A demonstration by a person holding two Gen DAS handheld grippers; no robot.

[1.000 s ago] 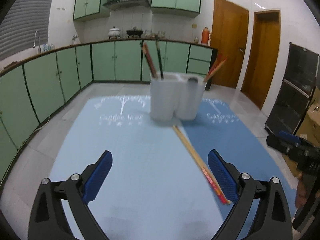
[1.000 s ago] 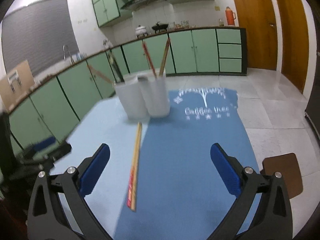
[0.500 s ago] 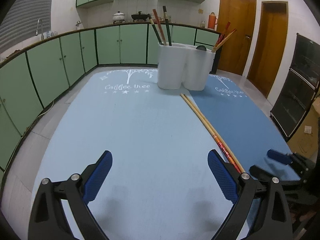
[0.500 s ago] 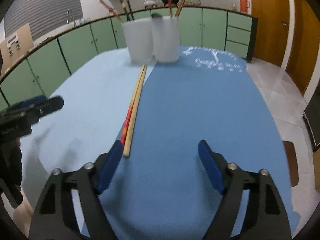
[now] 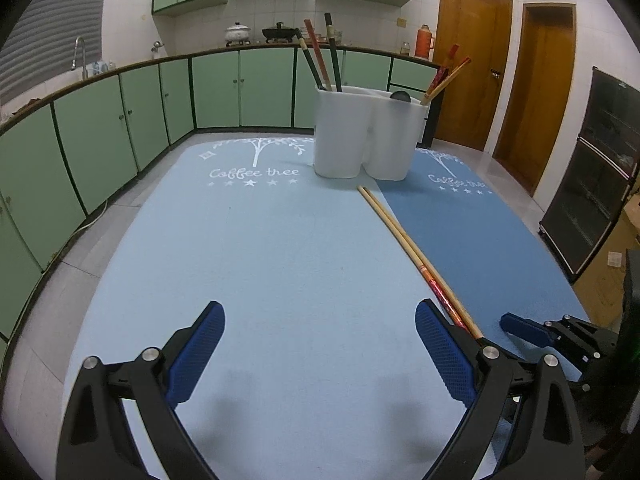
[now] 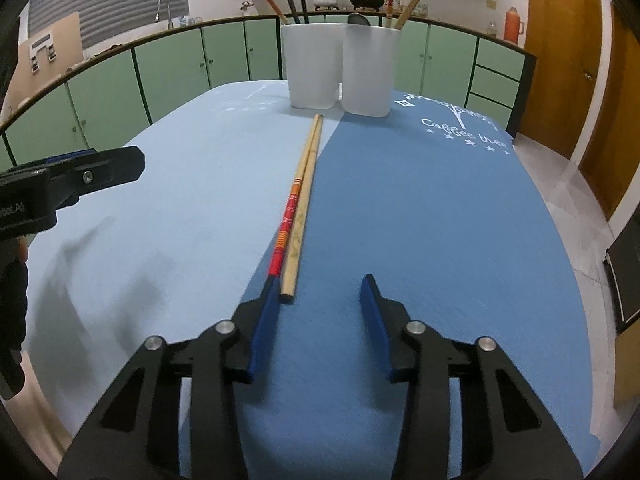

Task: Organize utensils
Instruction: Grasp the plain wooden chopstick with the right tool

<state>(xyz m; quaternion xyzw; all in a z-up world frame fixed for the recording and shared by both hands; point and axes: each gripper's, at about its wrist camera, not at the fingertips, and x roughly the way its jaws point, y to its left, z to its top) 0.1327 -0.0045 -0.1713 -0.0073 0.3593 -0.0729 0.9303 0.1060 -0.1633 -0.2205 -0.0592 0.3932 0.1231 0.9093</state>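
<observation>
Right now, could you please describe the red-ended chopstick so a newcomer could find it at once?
Start at the white two-cup utensil holder at the blue mats' far end. Two long chopsticks lie in front of it along the mats' seam. Yours, the red-banded bamboo chopstick, is the left one; its neighbour is plain.

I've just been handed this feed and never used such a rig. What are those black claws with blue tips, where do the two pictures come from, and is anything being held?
Each claw is a hand-held two-finger gripper; a person carries one in each hand. Each picture comes from a camera mounted on one gripper, looking along its fingers. The left gripper is wide open over the light blue mat with nothing between its pads. The right gripper has its jaws closing at the near ends of two chopsticks lying side by side on the table; its left pad sits at their tips, but nothing is gripped yet. Beyond stands a white holder with more utensils in it.
</observation>
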